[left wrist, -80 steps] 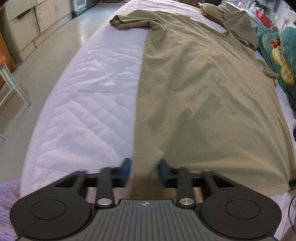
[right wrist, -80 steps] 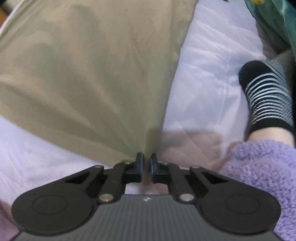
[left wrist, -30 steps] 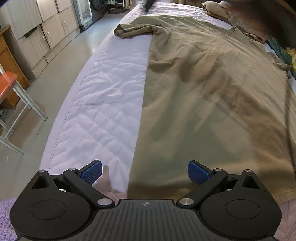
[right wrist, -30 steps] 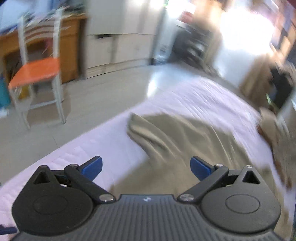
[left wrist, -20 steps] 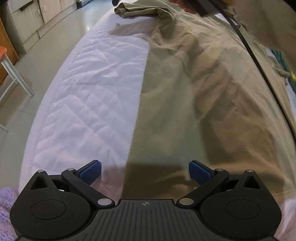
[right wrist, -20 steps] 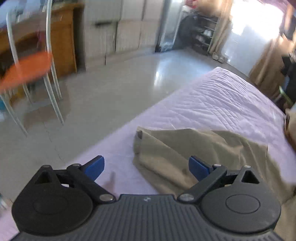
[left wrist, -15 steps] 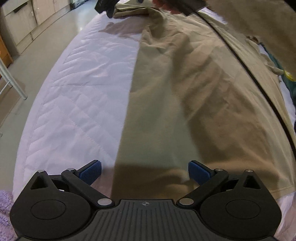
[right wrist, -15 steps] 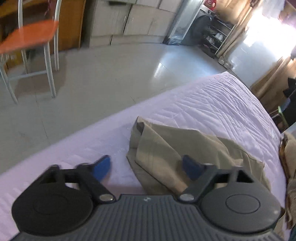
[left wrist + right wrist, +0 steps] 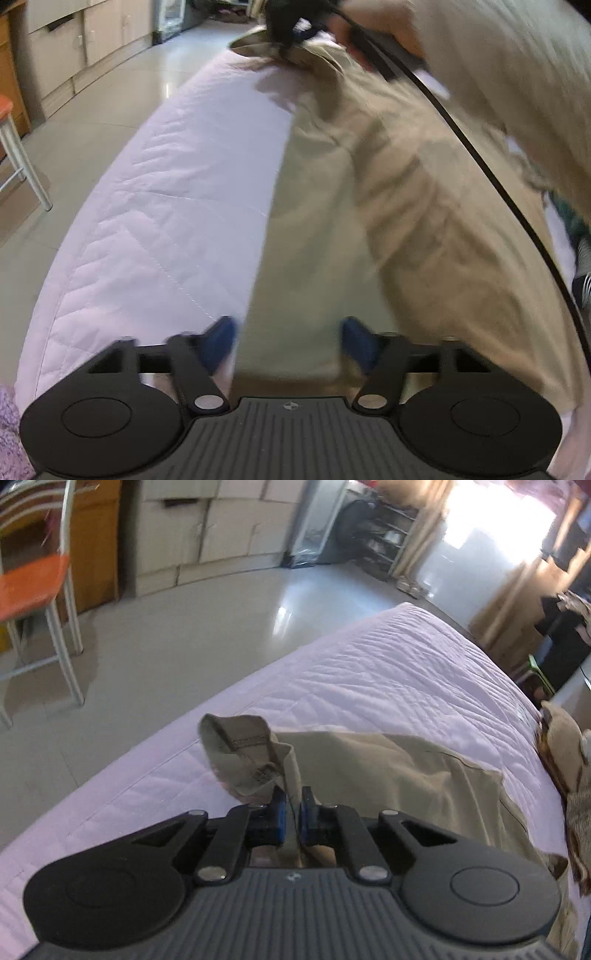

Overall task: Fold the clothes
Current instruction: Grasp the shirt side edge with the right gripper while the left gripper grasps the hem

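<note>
Khaki garment: a large olive-tan cotton garment lies spread lengthwise on the pale lilac quilted bedspread, its long left edge straight, its far end bunched.
Progress: judged early; the cloth looks flat and unfolded along most of its length, and only the gripping of two points is in hand. The lengthwise and crosswise folds all seem left to do.
Right gripper: the right gripper has its blue-padded jaws clenched on a crumpled, hemmed flap of the garment at the far end, probably a sleeve or corner, lifted slightly off the bedspread.
Left gripper: the left gripper sits at the near hem with its jaws apart, straddling the left corner strip of fabric; the pads are blurred, so whether they are closing cannot be told.
Fabric: thin, matte, woven, with soft shallow wrinkles and a stitched hem; it should drape and slide easily.
Bedspread texture: stitched in diagonal and chevron quilting lines, slightly puffy.
Surroundings: a glossy tiled floor, beige cabinets and an orange-seated metal chair stand beside the bed.
Cable: a black cable arcs across the left view.
</note>
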